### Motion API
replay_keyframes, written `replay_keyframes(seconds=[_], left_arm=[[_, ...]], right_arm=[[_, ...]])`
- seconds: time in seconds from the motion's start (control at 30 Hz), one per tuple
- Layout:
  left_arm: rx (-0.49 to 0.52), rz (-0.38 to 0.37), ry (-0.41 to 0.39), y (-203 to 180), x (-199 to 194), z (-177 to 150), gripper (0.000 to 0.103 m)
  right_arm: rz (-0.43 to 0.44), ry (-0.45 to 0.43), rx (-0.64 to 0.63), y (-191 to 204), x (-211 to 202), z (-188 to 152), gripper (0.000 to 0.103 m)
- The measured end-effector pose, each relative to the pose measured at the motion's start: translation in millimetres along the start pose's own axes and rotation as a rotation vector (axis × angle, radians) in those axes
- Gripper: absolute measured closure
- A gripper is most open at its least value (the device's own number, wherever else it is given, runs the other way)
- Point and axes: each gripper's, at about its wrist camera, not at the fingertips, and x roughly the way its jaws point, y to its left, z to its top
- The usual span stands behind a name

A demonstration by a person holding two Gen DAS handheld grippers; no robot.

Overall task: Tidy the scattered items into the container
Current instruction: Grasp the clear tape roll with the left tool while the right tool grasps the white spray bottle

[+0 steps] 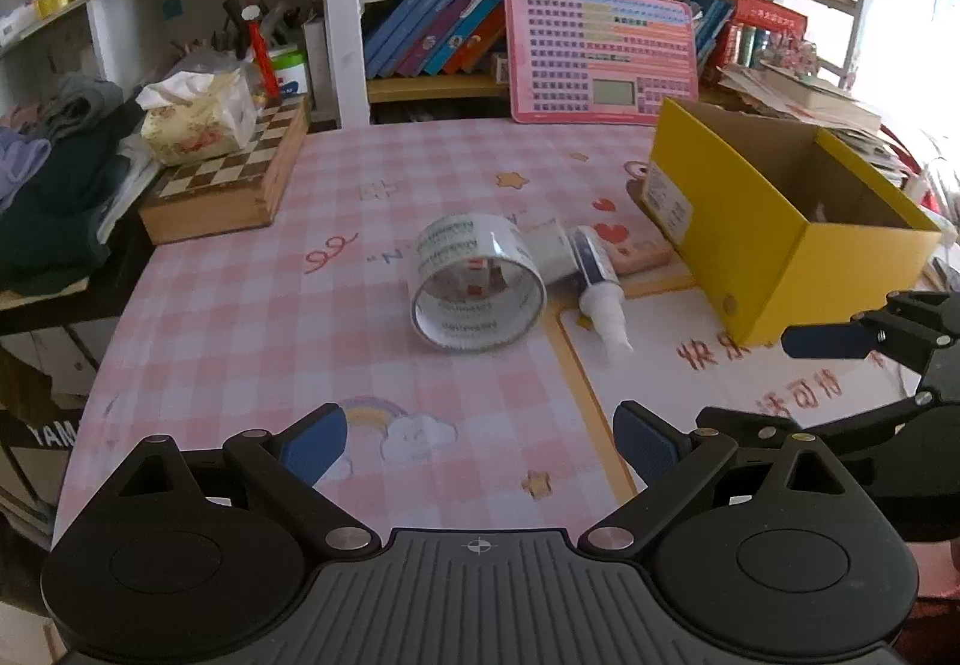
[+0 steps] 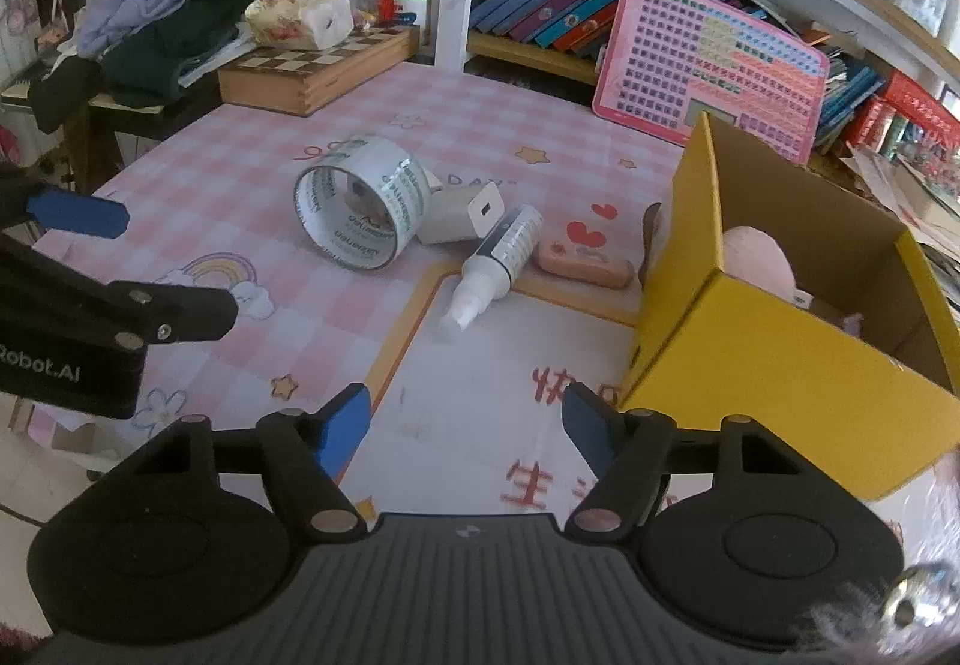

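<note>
A clear tape roll (image 1: 477, 284) (image 2: 362, 202) lies on its side mid-table. A white charger block (image 1: 549, 248) (image 2: 462, 212), a white spray bottle (image 1: 597, 284) (image 2: 495, 266) and a pink eraser-like bar (image 1: 642, 257) (image 2: 585, 263) lie next to it. The yellow cardboard box (image 1: 774, 245) (image 2: 762, 359) stands at the right, open on top, with a pink soft item (image 2: 759, 260) inside. My left gripper (image 1: 480, 443) is open and empty, short of the tape. My right gripper (image 2: 465, 425) is open and empty, near the box's front corner.
A wooden chessboard box (image 1: 231, 179) with a tissue pack (image 1: 198, 116) sits at the back left beside piled clothes (image 1: 54, 173). A pink keyboard toy (image 1: 600, 53) leans against shelves of books (image 1: 444, 23). The pink checked tablecloth (image 1: 300, 335) covers the table.
</note>
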Motion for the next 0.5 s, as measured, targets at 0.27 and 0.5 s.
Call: replay_keyframes(seconds=[0.27,0.5], left_arm=[[-0.016,0.022,-0.008,3.2,34.3,32.2,0.005],[0.009,0.037,-0.006,-0.5,64.3,55.9,0.005]], right_arm=[[-0.004,-0.002,0.010,-6.9,30.4,25.1,0.036],[0.020,0.004,0.018,-12.6,51.4,37.1,0.036]])
